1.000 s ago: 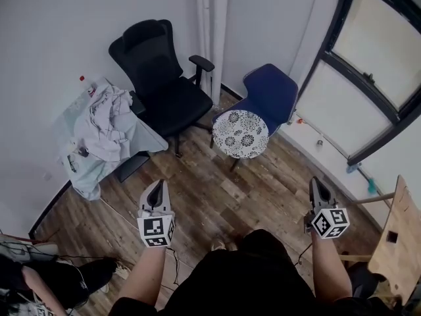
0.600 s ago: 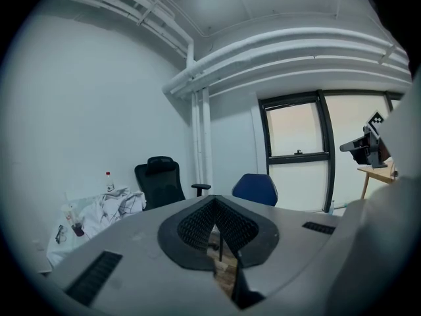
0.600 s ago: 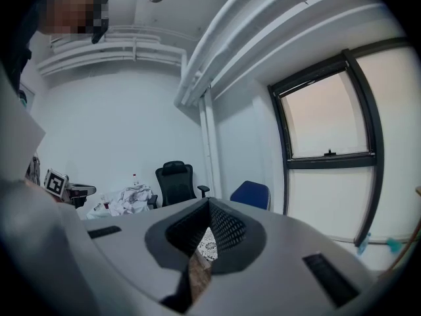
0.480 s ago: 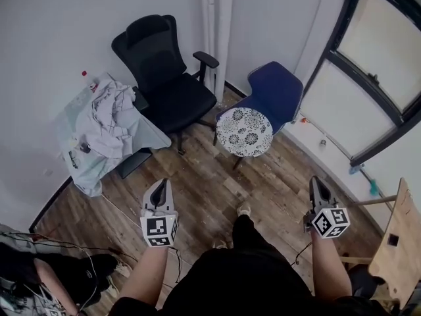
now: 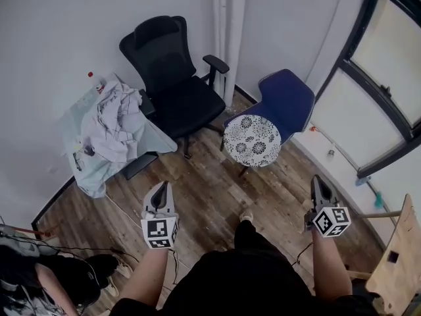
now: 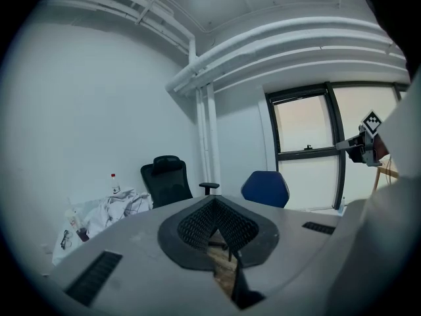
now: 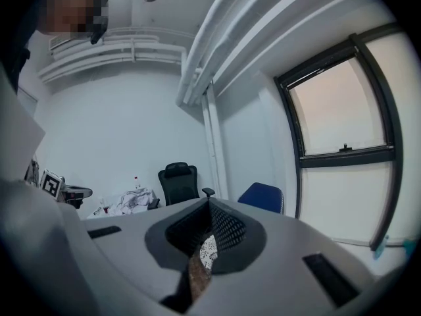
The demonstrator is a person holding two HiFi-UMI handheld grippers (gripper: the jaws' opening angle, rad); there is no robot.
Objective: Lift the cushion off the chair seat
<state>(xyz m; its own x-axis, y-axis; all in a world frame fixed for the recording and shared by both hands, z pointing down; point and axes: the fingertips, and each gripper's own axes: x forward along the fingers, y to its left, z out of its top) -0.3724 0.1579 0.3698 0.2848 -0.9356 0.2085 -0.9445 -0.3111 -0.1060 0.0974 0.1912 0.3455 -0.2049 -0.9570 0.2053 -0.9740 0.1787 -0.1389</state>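
Note:
A round white cushion (image 5: 252,140) with a black flower print lies on the seat of a blue chair (image 5: 289,99) by the wall. In the head view both grippers are held low, well short of the chair, and point toward it. My left gripper (image 5: 160,188) is shut and empty, off to the cushion's lower left. My right gripper (image 5: 317,182) is shut and empty, to its lower right. The left gripper view shows the blue chair (image 6: 265,188) beyond the closed jaws. In the right gripper view a sliver of the cushion (image 7: 208,250) shows in the slit below the jaws.
A black office chair (image 5: 176,78) stands left of the blue one. A small table (image 5: 91,170) piled with pale clothes (image 5: 115,120) is at the left wall. Pipes (image 5: 227,31) run up the corner and a dark-framed window (image 5: 388,78) fills the right. Wooden floor (image 5: 217,189) lies between me and the chairs.
The person has stepped toward the chairs, and both grippers came forward with them. The cushion and chairs sit lower and further right in the head view. Both jaws stayed shut.

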